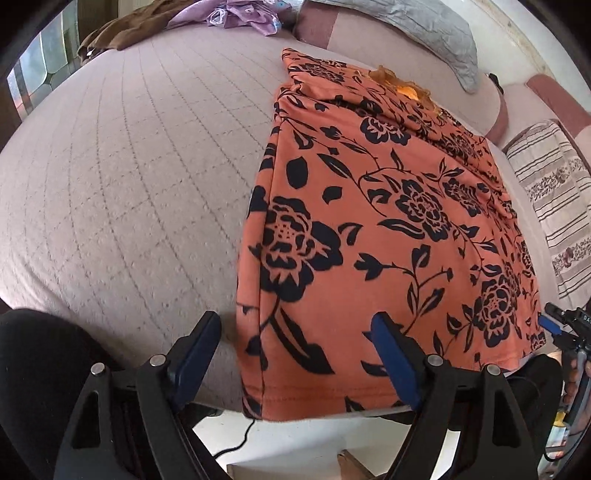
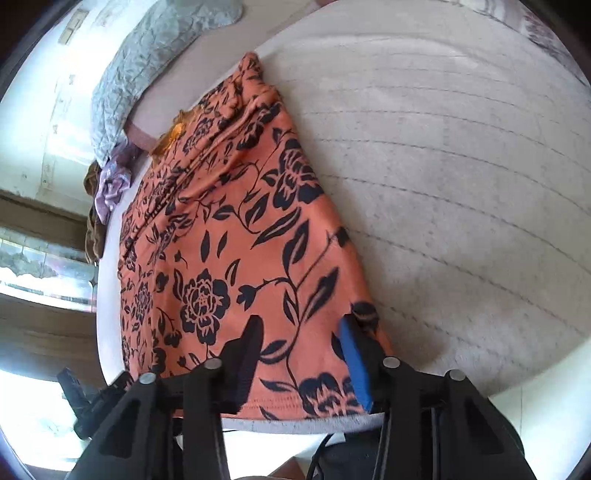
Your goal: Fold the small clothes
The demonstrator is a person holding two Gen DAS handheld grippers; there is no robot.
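Observation:
An orange garment with black flowers (image 1: 388,221) lies flat and lengthwise on the quilted bed, its sides folded in; it also shows in the right wrist view (image 2: 236,236). My left gripper (image 1: 295,332) is open, its jaws standing either side of the garment's near left hem corner. My right gripper (image 2: 303,332) is open above the near right hem corner, with no cloth between its jaws. The right gripper also shows at the right edge of the left wrist view (image 1: 561,325).
The pale quilted bedcover (image 1: 129,177) spreads to the left of the garment. A pile of brown and purple clothes (image 1: 177,22) lies at the far end. A grey pillow (image 1: 424,26) and a striped pillow (image 1: 554,199) lie beyond and to the right. The bed's front edge (image 2: 332,421) is just under both grippers.

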